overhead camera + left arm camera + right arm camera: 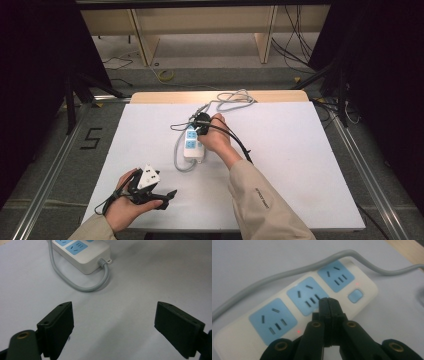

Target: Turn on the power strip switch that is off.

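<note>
A white power strip [192, 144] with blue socket faces lies near the middle of the white table, its grey cord [178, 157] looping off its near end. My right gripper [329, 301] is shut with nothing between its jaws, tips hovering just over the middle socket [308, 295] of the power strip [294, 312]; small red lights glow beside the sockets. In the high view the right gripper [202, 127] sits over the strip's far end. My left gripper [167, 196] rests open near the front left of the table, and the power strip's near end [82, 255] lies ahead of the left gripper [113, 320].
The grey cord [231, 100] coils toward the table's far edge [220, 96]. A black cable [240, 142] trails along the right forearm. Beyond the table stand wooden shelf legs [145, 42] and loose cables on the floor. White table surface [300, 165] stretches to the right.
</note>
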